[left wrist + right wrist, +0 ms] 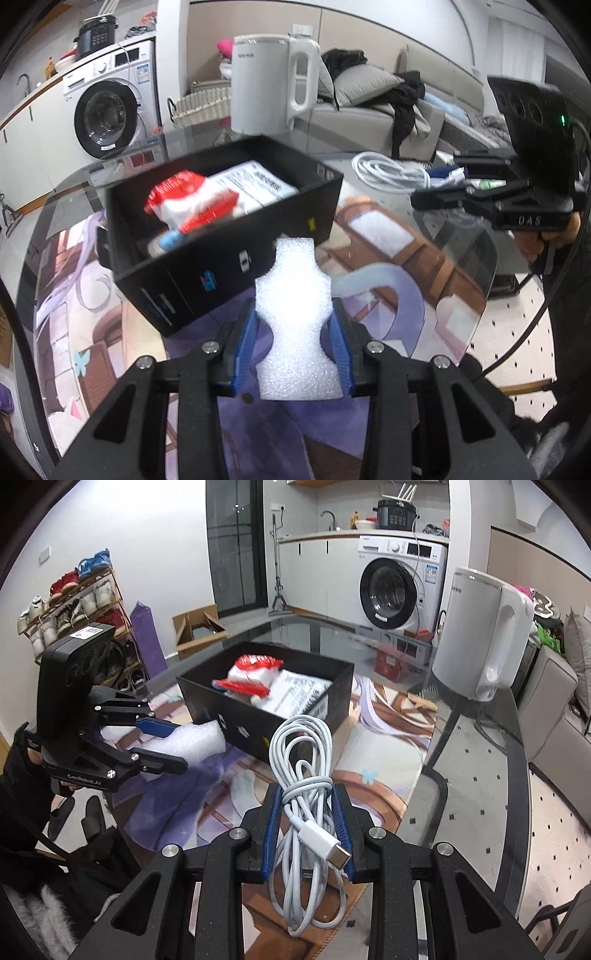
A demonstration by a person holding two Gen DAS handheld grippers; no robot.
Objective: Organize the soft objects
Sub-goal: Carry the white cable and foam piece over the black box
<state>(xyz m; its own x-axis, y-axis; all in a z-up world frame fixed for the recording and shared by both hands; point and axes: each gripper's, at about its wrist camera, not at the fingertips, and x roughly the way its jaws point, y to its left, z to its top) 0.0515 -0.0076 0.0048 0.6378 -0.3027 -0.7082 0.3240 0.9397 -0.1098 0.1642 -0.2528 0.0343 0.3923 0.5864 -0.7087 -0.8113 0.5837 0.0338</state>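
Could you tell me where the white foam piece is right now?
The white foam piece is pinched in the left gripper, just in front of the black box.

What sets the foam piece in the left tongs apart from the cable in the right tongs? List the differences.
The foam piece is one solid, bubbly block with a pinched waist; the cable is a thin smooth cord wound into a bundle.
The foam piece has plain cut ends; the cable ends in a metal plug.
Both are white, and each is clamped between blue pads: left tongs, right tongs.
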